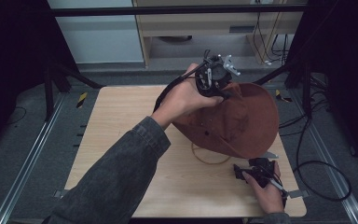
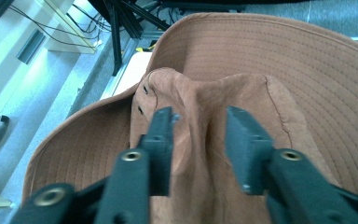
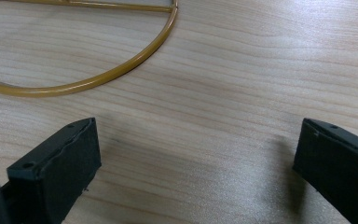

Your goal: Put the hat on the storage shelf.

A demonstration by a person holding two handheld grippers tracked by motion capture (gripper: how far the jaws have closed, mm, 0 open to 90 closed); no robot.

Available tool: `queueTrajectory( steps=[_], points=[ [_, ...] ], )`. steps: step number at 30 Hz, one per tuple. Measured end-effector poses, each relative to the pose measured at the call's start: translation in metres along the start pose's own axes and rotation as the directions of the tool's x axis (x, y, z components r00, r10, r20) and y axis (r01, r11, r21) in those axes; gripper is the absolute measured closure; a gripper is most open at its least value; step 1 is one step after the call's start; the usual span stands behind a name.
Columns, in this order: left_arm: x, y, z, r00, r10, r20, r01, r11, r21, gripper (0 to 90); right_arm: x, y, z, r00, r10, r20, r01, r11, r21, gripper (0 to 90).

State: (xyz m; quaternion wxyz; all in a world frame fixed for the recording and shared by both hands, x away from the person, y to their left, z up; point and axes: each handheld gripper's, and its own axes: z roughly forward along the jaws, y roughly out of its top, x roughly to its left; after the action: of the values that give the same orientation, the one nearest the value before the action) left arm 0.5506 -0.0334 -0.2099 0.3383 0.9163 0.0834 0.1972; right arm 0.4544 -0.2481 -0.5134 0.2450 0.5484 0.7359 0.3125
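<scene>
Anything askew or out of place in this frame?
The brown hat is tipped up on its side over the table, its crown creased into a fold between the left gripper's jaws. A gold ring lies beside it. The right gripper rests open, holding nothing. No damage shows.

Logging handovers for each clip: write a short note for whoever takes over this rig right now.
Left tongs: pinching a fold of the hat crown between the jaws and holding the hat tilted up, brim raised over the table.
Right tongs: open, empty, low over the table near the front right corner, close to the ring.
Ring: thin yellow hoop lying flat on the wood, partly under the hat in the high view.
Done: hat gripped and lifted.
Left: probably take the ring with the right tongs; what the hat and ring are meant for I cannot tell.
</scene>
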Motion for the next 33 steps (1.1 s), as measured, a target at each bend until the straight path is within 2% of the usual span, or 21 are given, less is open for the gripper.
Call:
queueTrajectory(
  steps=[4, 9, 13, 16, 19, 23, 27, 33],
  points=[
    [-0.001, -0.004, -0.005, 0.9994, -0.017, -0.028, 0.017, 0.9998, -0.013, 42.4, 0.000, 0.000, 0.000, 1.0000, 0.000, 0.000, 0.000, 1.000, 0.000, 0.5],
    [-0.001, -0.011, -0.013, 0.9982, -0.053, -0.030, 0.052, 0.9980, -0.036, 22.4, 0.000, 0.000, 0.000, 1.0000, 0.000, 0.000, 0.000, 1.000, 0.000, 0.5],
    [0.000, -0.021, -0.024, 0.9959, -0.081, -0.039, 0.079, 0.9951, -0.059, 13.2, 0.000, 0.000, 0.000, 1.0000, 0.000, 0.000, 0.000, 1.000, 0.000, 0.5],
    [0.002, -0.033, -0.038, 0.9932, -0.101, -0.059, 0.096, 0.9924, -0.077, 10.6, 0.000, 0.000, 0.000, 1.0000, 0.000, 0.000, 0.000, 1.000, 0.000, 0.5],
    [0.003, -0.040, -0.046, 0.9913, -0.115, -0.065, 0.109, 0.9901, -0.088, 9.4, 0.000, 0.000, 0.000, 1.0000, 0.000, 0.000, 0.000, 1.000, 0.000, 0.5],
    [0.007, -0.062, -0.064, 0.9866, -0.136, -0.090, 0.127, 0.9869, -0.100, 8.4, 0.000, 0.000, 0.000, 1.0000, 0.001, 0.001, -0.001, 1.000, 0.001, 0.5],
    [0.009, -0.088, -0.081, 0.9799, -0.174, -0.099, 0.162, 0.9798, -0.118, 7.7, 0.000, 0.000, 0.000, 1.0000, 0.001, 0.001, -0.001, 1.000, 0.002, 0.5],
    [0.005, -0.126, -0.104, 0.9734, -0.199, -0.114, 0.182, 0.9730, -0.142, 6.7, 0.000, 0.000, 0.000, 1.0000, 0.005, 0.000, -0.005, 1.000, 0.003, 0.5]
  ],
)
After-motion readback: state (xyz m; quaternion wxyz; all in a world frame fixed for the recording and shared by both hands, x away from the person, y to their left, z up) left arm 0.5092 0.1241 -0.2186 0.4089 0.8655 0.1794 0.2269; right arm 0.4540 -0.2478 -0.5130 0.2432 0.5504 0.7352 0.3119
